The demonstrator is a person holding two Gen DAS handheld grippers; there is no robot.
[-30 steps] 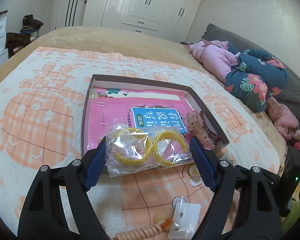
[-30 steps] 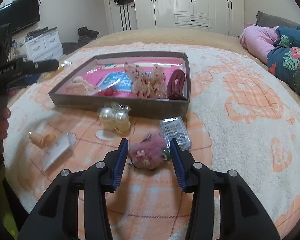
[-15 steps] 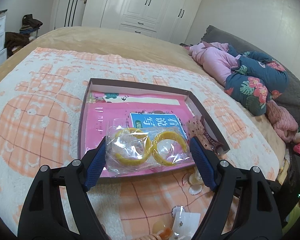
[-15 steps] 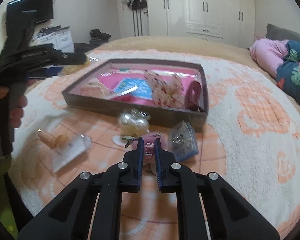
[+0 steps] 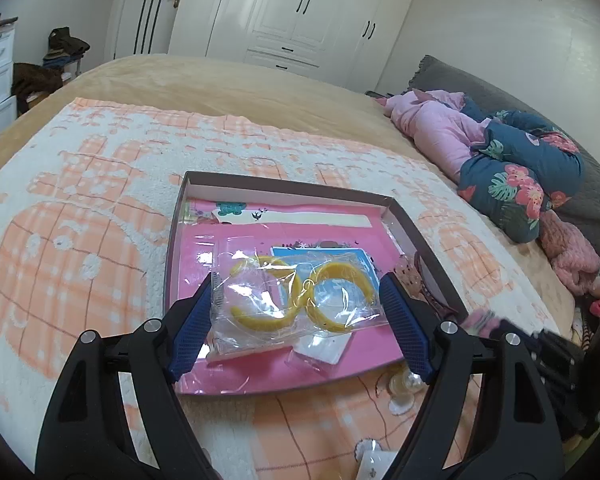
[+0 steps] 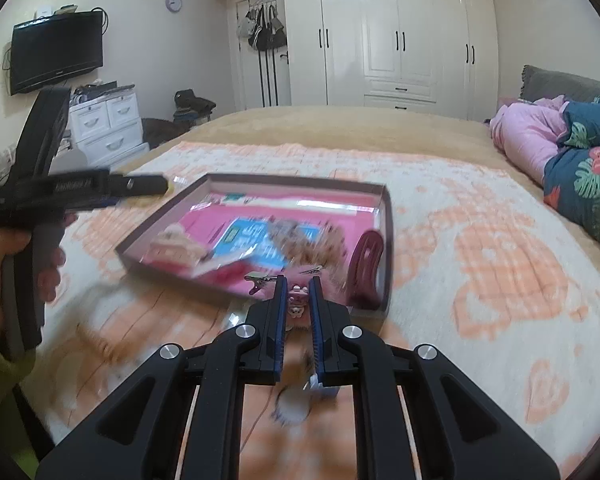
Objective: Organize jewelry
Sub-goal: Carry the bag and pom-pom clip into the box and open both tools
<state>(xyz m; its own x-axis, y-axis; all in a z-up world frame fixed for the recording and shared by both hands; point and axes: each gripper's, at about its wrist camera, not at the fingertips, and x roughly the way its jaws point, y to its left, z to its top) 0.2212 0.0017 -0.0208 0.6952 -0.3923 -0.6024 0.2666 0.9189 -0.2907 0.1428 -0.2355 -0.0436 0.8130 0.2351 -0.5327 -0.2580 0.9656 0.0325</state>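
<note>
A shallow brown box lies open on the orange-and-white blanket spread over the bed, and most of what is already sorted sits inside it. Its floor is covered by a pink printed sheet with a blue panel in the middle. In the right wrist view, blurred by motion, a peach ruffled piece rests in the near left corner, a speckled fabric bow lies in the middle, and a dark red claw clip stands against the right wall.

The left gripper holds a clear plastic bag pinched by its two side edges between the blue pads — the jaws stand wide, pressed on the bag. Inside the bag are two yellow hoops, side by side. The bag hangs above the near half of the box, over the pink sheet.

The right gripper is clamped on a pink fluffy hair clip, its jaws having just been closing onto it; only a narrow strip of pink fuzz and a small face shows between the fingers, with a metal clip end sticking out to the left. It is held just in front of the box's near wall.

On the blanket outside the box lie a pair of pale round pieces and a small white card.
</note>
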